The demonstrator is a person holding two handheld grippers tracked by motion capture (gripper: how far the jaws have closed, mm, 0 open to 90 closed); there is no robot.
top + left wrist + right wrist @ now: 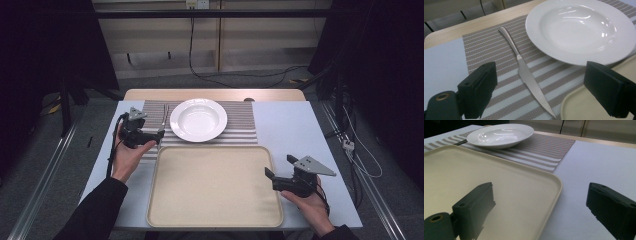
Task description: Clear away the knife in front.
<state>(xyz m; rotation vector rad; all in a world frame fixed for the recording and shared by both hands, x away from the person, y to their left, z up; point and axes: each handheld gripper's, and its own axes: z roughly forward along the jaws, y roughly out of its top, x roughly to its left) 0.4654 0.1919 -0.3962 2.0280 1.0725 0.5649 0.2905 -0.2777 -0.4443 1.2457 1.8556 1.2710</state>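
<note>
While hovering over knife [529,77], left gripper [539,92] wide apart, holding nothing.

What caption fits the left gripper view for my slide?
Open left gripper poised over a knife on the striped placemat, beside the white plate.

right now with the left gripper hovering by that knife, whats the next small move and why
Probably ease the left gripper down over the knife until its blade sits between the pads, then close. The jaws stand wide and apart from the knife, which lies flat on the striped placemat beside the white plate. The right gripper waits open at the empty tray.
</note>
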